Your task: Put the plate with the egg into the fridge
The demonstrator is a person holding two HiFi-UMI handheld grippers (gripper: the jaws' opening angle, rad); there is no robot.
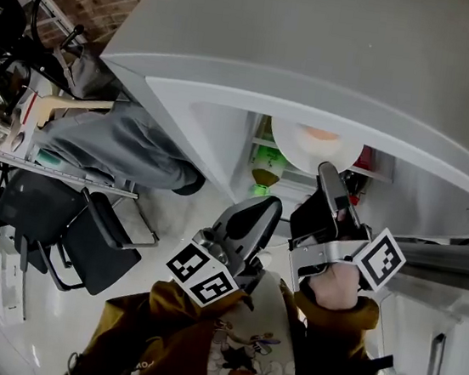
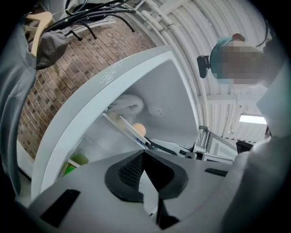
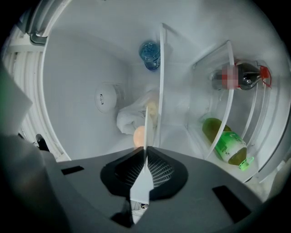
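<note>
My right gripper is pinching the near rim of the round white plate, its tan egg lying farther inside the grey fridge.

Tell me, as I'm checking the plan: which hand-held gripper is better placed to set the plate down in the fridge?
Right. The right hand-held gripper is shut on the plate rim, egg aboard, at the open fridge. The left hand-held gripper is shut on nothing, beside it.
</note>
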